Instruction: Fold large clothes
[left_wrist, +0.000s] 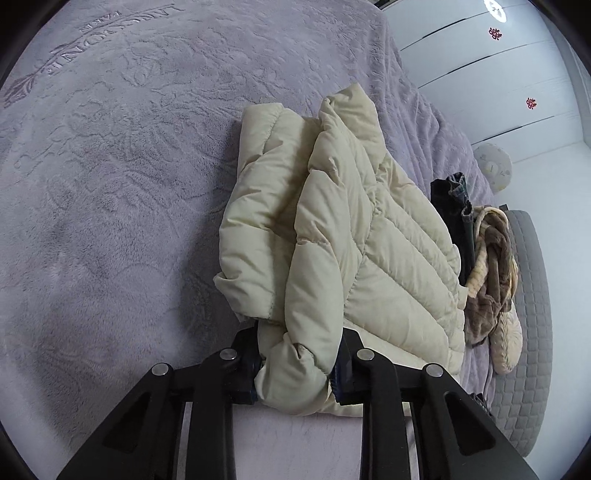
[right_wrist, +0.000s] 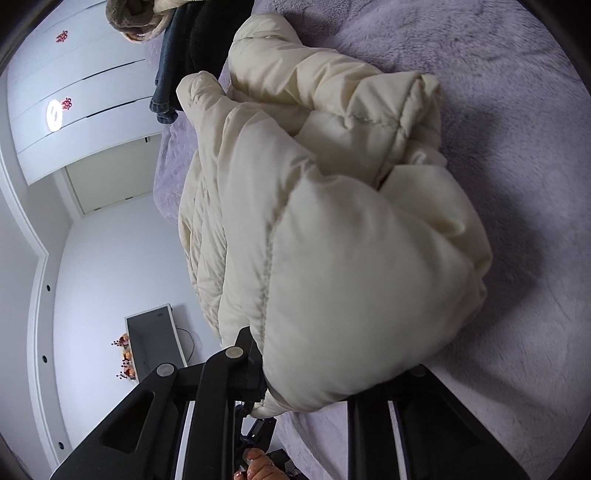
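Note:
A cream puffer jacket (left_wrist: 332, 229) lies partly folded on the lilac plush bedspread (left_wrist: 110, 184). My left gripper (left_wrist: 297, 373) is shut on a sleeve end of the jacket, which bulges between its black fingers. In the right wrist view the jacket (right_wrist: 332, 240) fills the middle. My right gripper (right_wrist: 332, 391) holds a thick padded fold of it; the fabric covers the right finger, and the left finger (right_wrist: 251, 365) presses against the fold.
A pile of dark jeans (left_wrist: 456, 206) and brown and cream clothes (left_wrist: 491, 266) lies beyond the jacket near the bed edge. A grey quilted mattress side (left_wrist: 528, 332) and white wardrobe doors (left_wrist: 498, 85) lie to the right. A person's fingers (right_wrist: 258, 465) show below.

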